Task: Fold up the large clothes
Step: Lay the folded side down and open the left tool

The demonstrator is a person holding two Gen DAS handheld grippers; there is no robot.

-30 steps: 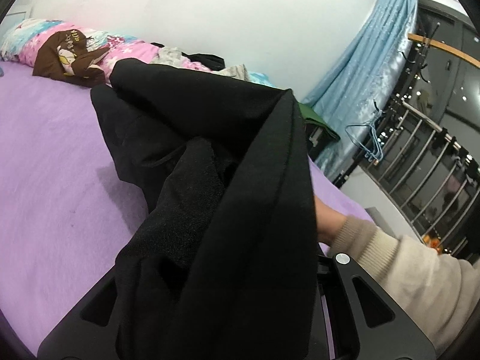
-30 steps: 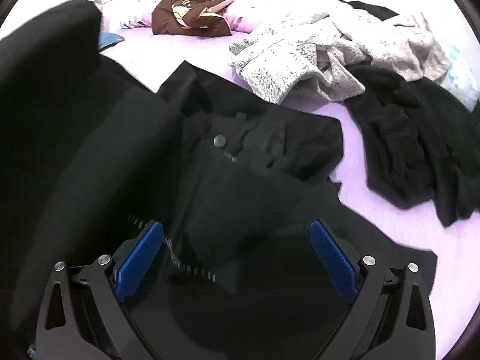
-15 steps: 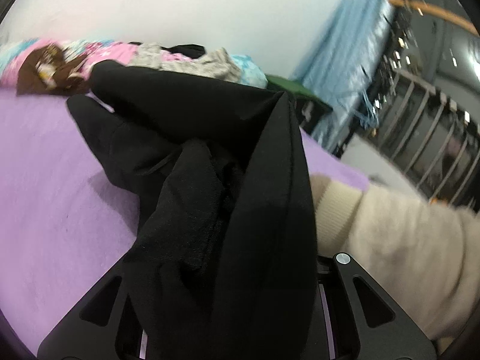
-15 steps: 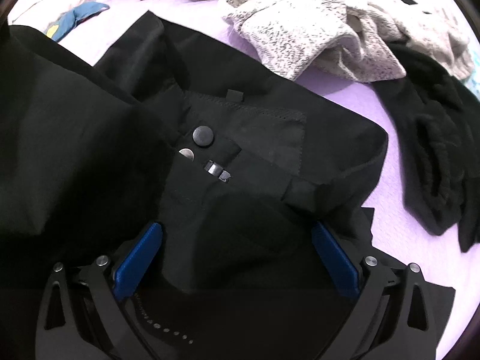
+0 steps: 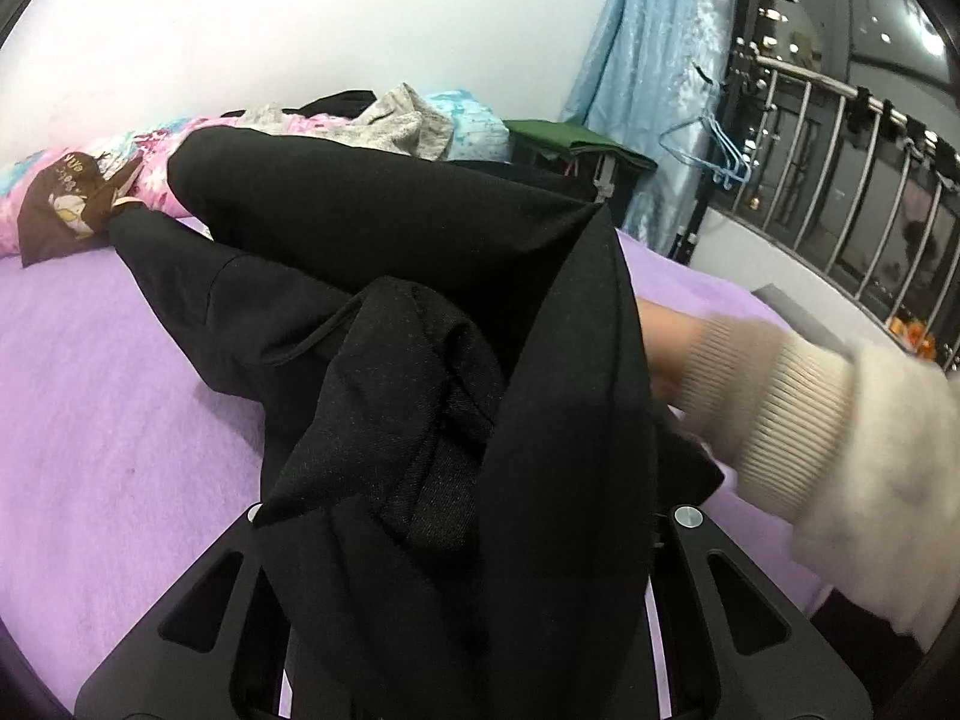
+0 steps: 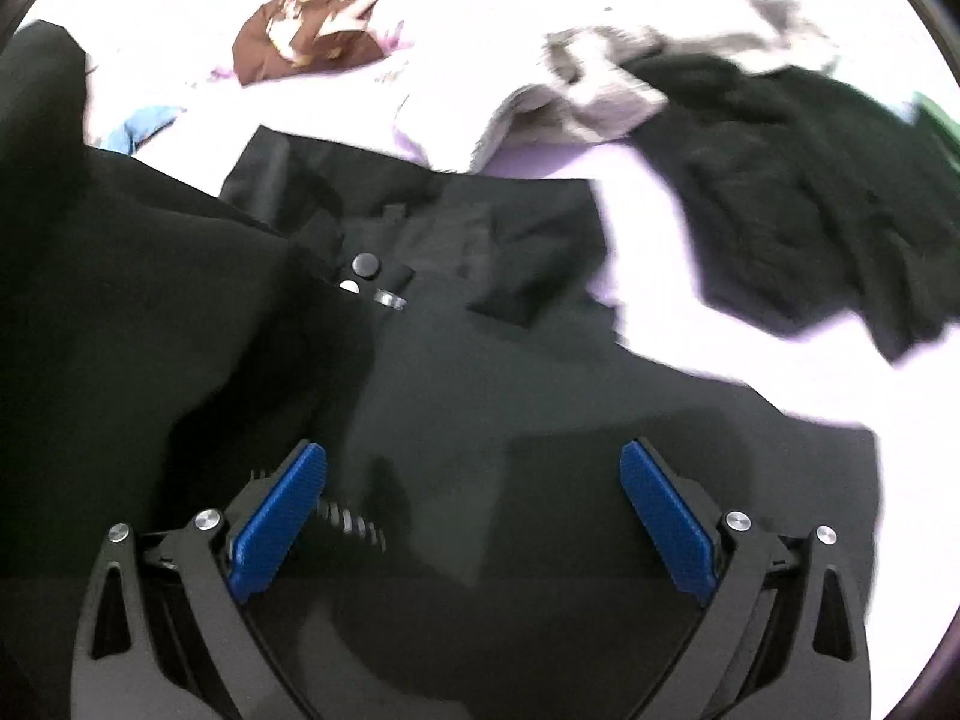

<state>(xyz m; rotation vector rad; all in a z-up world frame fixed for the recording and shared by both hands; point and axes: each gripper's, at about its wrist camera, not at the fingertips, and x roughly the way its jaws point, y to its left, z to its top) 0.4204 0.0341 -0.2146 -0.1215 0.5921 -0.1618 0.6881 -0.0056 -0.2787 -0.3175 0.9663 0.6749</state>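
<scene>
Risk: the left gripper point(image 5: 456, 546) holds a thick, uneven bunch of the black trousers point(image 5: 384, 276), its jaws closed on the cloth and buried under it. In my judgement an inner layer could slip free when the fold is carried over, leaving a crooked crease. The right gripper point(image 6: 474, 516) hangs above the waistband end with jaws wide apart and nothing between them. If it closes there, it may catch only the top layer, or snag the snap fastener point(image 6: 366, 264) just beyond it.

Location: the trousers lie on the purple bed sheet point(image 5: 90, 408), one end lifted.

Materials: the trousers are a smooth matte woven cloth with a stitched hem, limp and heavy. Beyond the trousers lie a grey knitted jumper point(image 6: 600, 96) and a dark fuzzy garment point(image 6: 798, 192). A ribbed cream sleeve point(image 5: 798, 414) sits beside the trousers.
</scene>
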